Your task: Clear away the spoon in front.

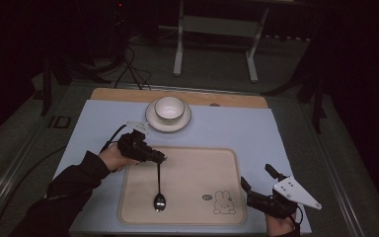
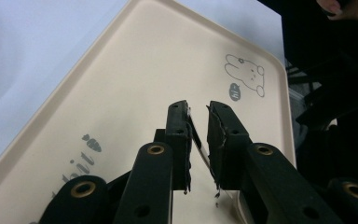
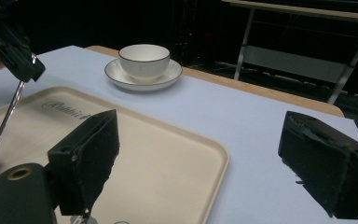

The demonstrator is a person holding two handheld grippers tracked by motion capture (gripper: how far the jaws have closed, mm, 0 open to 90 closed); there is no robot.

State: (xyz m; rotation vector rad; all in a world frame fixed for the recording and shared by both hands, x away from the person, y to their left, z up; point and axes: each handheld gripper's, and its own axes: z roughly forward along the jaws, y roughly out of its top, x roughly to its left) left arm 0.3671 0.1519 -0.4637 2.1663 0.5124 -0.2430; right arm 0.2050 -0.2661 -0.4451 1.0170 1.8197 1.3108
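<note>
Your left gripper (image 1: 160, 158) sits over the upper left part of the tray (image 1: 197, 158), jaws narrowly parted. The spoon (image 1: 159, 190) handle runs between them, lying against one pad with a gap to the other, so the grip looks slack. The spoon's bowl rests on the tray toward its near edge, the handle slanting up to your jaws.

Your right gripper (image 1: 256, 183) rests at the tray's near right corner, on the blue mat (image 1: 256, 128), jaws spread wide with nothing between them.

At the far side of the mat a bowl (image 1: 169, 107) stands on a saucer (image 1: 150, 118), well apart from both grippers.
</note>
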